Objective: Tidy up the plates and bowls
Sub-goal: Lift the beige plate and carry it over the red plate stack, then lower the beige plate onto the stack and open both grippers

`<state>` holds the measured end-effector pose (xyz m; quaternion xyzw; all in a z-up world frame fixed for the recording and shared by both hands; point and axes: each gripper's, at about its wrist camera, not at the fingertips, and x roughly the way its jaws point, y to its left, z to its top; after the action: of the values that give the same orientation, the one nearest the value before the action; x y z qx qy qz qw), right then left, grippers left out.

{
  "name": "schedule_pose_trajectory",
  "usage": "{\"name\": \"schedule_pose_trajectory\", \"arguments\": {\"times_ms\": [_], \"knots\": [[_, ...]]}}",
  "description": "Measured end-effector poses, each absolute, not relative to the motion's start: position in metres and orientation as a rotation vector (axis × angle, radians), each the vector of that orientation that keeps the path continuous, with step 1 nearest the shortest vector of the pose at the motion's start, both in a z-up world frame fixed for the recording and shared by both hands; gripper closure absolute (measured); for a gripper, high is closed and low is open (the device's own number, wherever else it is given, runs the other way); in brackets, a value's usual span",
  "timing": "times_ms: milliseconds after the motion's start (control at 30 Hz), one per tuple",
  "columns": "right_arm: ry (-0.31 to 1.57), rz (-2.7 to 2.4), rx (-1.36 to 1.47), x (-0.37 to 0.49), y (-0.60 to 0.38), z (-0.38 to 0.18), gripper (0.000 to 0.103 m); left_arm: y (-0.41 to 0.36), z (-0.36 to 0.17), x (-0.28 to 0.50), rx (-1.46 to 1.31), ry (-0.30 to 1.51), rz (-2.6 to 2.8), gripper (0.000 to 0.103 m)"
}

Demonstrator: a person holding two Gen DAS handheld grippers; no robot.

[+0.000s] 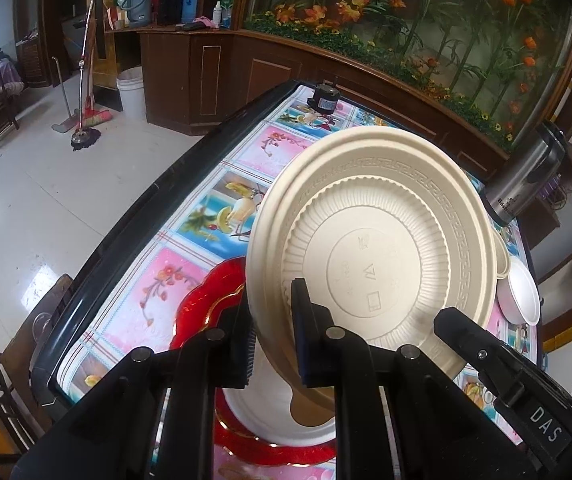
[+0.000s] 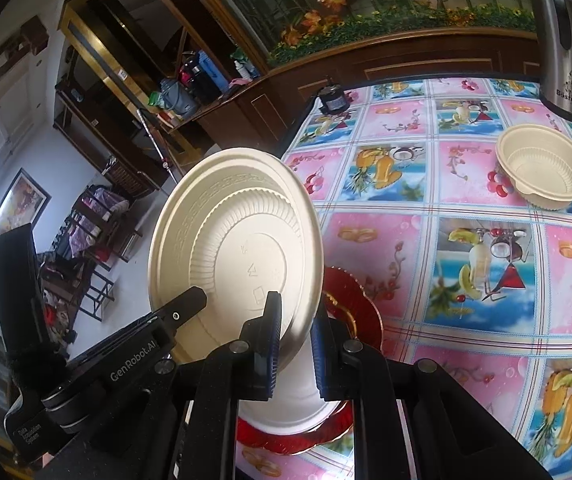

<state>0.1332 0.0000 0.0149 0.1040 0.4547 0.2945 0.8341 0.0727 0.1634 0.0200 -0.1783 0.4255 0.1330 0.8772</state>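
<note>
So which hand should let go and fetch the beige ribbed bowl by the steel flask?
Right, likely: the beige ribbed bowl sits on the right gripper's side, and the left gripper also clamps the beige disposable plate.

**A lived-in home dining room**

A table (image 2: 466,208) under a bright fruit-print oilcloth stands near a dark wooden cabinet (image 1: 213,76) topped with artificial flowers (image 1: 426,12). Far left, thermos flasks (image 1: 165,0) crowd a counter, a mop (image 1: 83,136) leans on the tiled floor (image 1: 45,220), and a framed picture (image 2: 13,212) hangs on the wall.
</note>
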Motion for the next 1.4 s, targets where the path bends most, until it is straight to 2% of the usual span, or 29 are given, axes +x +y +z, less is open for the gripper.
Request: {"name": "schedule_pose_trajectory", "arguments": {"times_ms": [533, 900, 1400], "knots": [[0.986, 0.662, 0.199, 0.096, -0.005, -0.002, 0.089, 0.158, -0.002, 0.034, -0.394, 0.899, 0.254, 0.089], [1.043, 0.648, 0.187, 0.087, -0.008, -0.029, 0.089, 0.154, -0.024, 0.029, -0.399, 0.948, 0.257, 0.089], [1.084, 0.659, 0.195, 0.094, -0.004, -0.039, 0.089, 0.155, -0.031, 0.03, -0.387, 0.978, 0.268, 0.089]]}}
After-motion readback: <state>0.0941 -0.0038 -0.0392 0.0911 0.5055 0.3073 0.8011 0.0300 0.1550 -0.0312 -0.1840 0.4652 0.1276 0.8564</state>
